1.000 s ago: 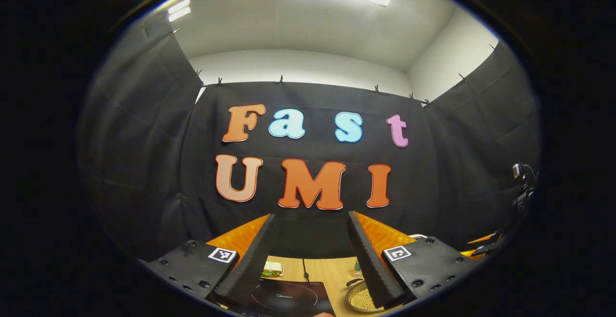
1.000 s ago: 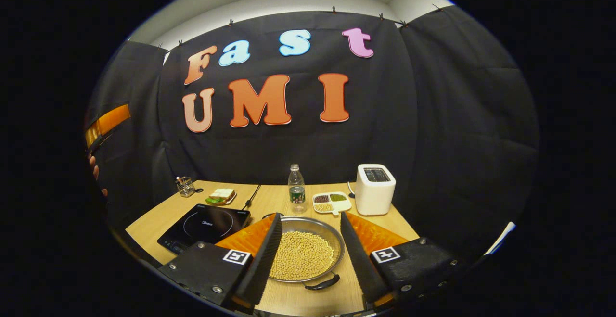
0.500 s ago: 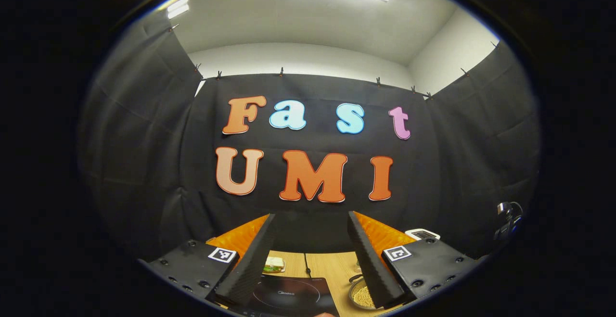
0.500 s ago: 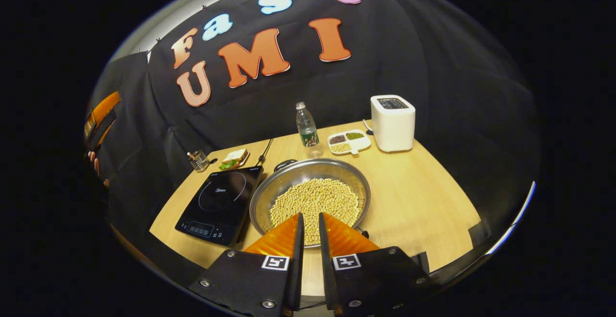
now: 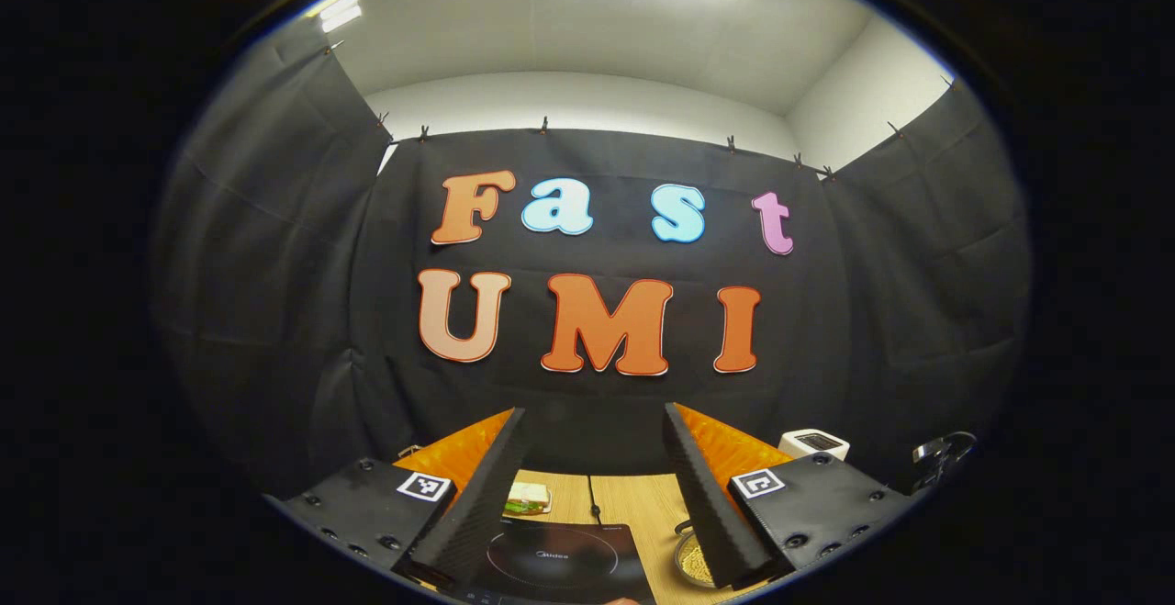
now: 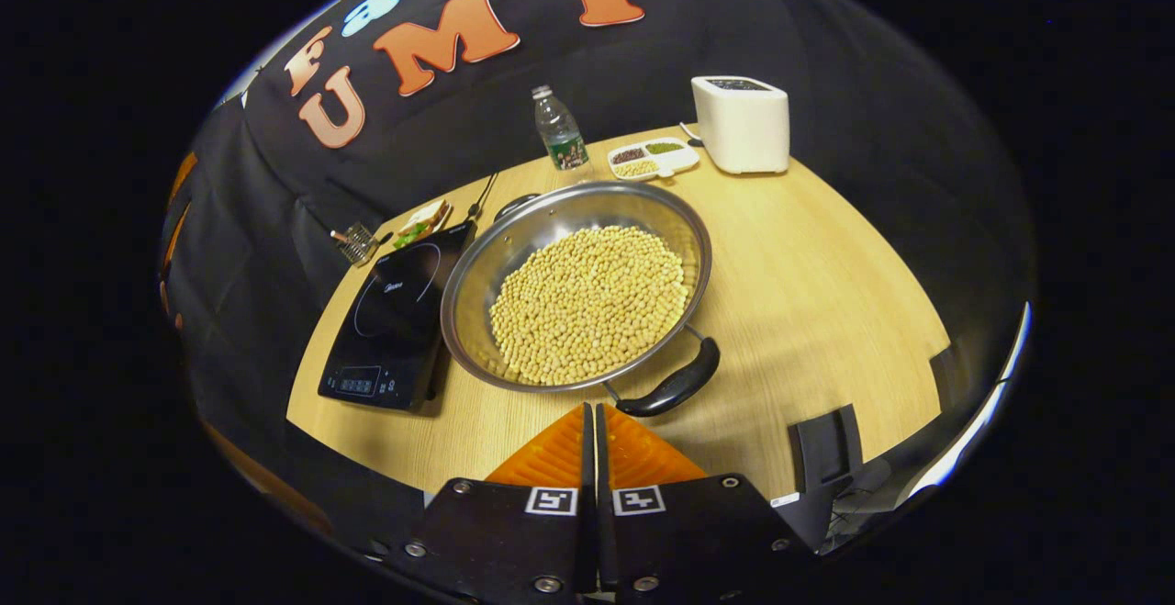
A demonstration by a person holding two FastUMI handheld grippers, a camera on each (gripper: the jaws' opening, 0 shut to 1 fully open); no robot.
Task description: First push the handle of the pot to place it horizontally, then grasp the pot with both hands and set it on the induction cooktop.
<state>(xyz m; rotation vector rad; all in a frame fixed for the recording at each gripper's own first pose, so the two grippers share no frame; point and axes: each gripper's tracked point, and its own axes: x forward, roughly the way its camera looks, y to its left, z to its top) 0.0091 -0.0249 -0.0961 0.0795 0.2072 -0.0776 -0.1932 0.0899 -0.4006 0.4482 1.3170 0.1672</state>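
Note:
A steel pot [image 6: 587,302] full of pale beans sits on the wooden table [image 6: 826,247], just right of the black induction cooktop [image 6: 395,311]. One black pot handle [image 6: 670,391] points toward me and slightly right; the other handle [image 6: 516,205] is at the far rim. My right gripper [image 6: 592,414] is shut on nothing, hovering just short of the near handle. My left gripper [image 5: 595,412] is open and empty, held high and level over the cooktop [image 5: 560,564], with the pot's edge [image 5: 690,561] low behind its right finger.
Along the back of the table stand a water bottle [image 6: 557,132], a divided dish of beans [image 6: 650,157] and a white toaster [image 6: 742,123]. A sandwich plate [image 6: 422,219] and a wire holder [image 6: 356,242] lie behind the cooktop. The table's front edge is near.
My right gripper has gone from open to shut and has moved up and tilted down over the pot. The left gripper view has shifted only a little.

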